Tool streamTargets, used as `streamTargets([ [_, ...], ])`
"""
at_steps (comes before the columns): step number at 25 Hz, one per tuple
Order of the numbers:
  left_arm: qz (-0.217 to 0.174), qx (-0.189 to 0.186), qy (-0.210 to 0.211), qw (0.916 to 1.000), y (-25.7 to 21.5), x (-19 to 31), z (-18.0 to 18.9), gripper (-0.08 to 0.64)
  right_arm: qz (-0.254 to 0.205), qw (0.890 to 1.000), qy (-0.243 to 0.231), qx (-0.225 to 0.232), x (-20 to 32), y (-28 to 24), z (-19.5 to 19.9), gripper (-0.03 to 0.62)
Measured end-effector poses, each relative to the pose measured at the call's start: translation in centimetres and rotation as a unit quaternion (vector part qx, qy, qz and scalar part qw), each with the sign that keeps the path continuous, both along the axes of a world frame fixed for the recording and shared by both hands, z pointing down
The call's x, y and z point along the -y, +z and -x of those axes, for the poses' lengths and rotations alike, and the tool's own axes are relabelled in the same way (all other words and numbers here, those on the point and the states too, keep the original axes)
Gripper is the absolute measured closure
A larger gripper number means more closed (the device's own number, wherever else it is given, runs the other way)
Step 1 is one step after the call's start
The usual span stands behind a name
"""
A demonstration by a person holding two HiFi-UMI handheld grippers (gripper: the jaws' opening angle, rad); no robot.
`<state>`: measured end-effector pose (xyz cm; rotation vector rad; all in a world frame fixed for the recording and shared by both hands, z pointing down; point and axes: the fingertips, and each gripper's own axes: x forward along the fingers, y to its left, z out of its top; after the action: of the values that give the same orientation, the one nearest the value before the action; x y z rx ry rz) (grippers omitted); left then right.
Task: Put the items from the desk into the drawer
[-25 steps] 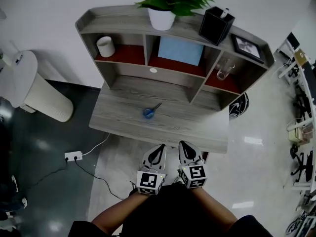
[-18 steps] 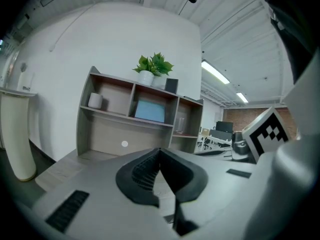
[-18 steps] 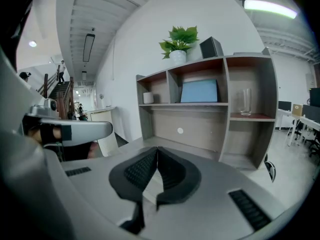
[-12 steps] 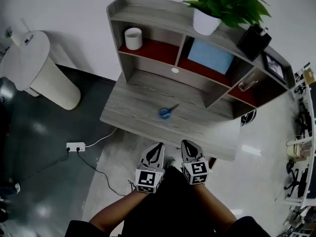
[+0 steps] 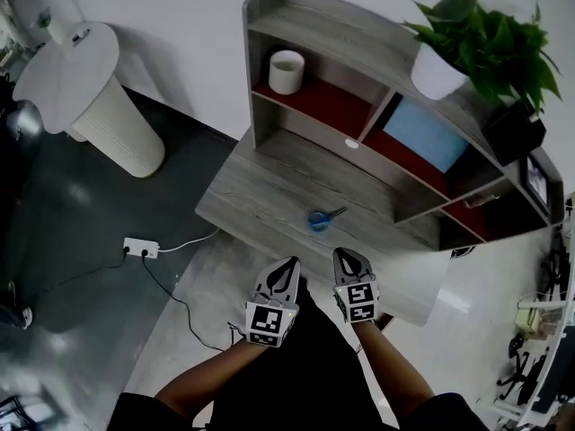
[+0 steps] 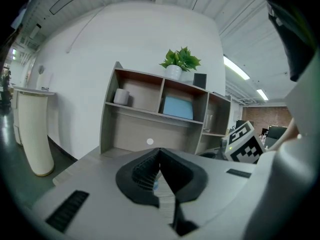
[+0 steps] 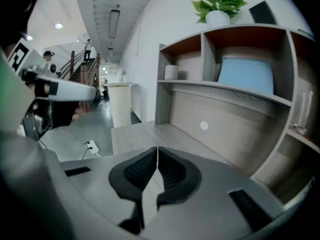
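Blue-handled scissors (image 5: 319, 218) lie near the middle of the grey wooden desk (image 5: 260, 196). My left gripper (image 5: 289, 265) and right gripper (image 5: 346, 255) hover side by side in front of the desk's near edge, both pointing toward it. The jaws of each meet at the tips with nothing between them. In the left gripper view a bit of the blue scissors (image 6: 156, 185) shows through the gap behind the closed tips (image 6: 160, 150). In the right gripper view the closed tips (image 7: 157, 149) point at the desk top (image 7: 145, 131). No drawer is visible.
A hutch (image 5: 359, 70) on the desk holds a white cup (image 5: 286, 71), a blue panel (image 5: 422, 137) and a potted plant (image 5: 481, 48). A white cylindrical bin (image 5: 94, 97) stands on the floor at left. A power strip (image 5: 139, 248) with cable lies on the floor.
The view has swung, so the desk and hutch now sit further right and more tilted. Both grippers have moved toward the desk edge, and stay shut.
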<state>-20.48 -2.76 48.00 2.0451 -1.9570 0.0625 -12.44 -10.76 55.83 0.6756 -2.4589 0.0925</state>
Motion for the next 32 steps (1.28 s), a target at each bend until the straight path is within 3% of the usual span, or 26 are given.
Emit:
streamTargets([
  [11,0.024,-0.010,-0.034,0.9991,1.8,4.0,2.0,0.548,0.037,0.986,-0.125,-0.100,4.8,7.9,3.6,0.571],
  [15,0.032,-0.015,-0.051,0.9981,2.5,4.8,2.5,0.548,0.052,0.976,-0.159,-0.139,5.8,10.6,4.8,0.571],
  [19,0.022,0.015,-0.053,0.9983,1.9,5.6,2.8,0.548,0.042,0.963,-0.200,-0.176,6.7,12.6,5.9,0.563],
  [23,0.028,0.009,-0.067,0.9973,2.5,6.3,3.5,0.548,0.037,0.936,-0.266,-0.227,7.0,15.6,6.7,0.496],
  [28,0.040,0.006,-0.086,0.9955,3.2,6.2,4.5,0.548,0.003,0.889,-0.357,-0.287,6.9,18.1,6.9,0.491],
  [32,0.047,0.004,-0.099,0.9940,3.6,6.1,5.0,0.548,-0.013,0.867,-0.394,-0.306,7.1,19.0,7.5,0.489],
])
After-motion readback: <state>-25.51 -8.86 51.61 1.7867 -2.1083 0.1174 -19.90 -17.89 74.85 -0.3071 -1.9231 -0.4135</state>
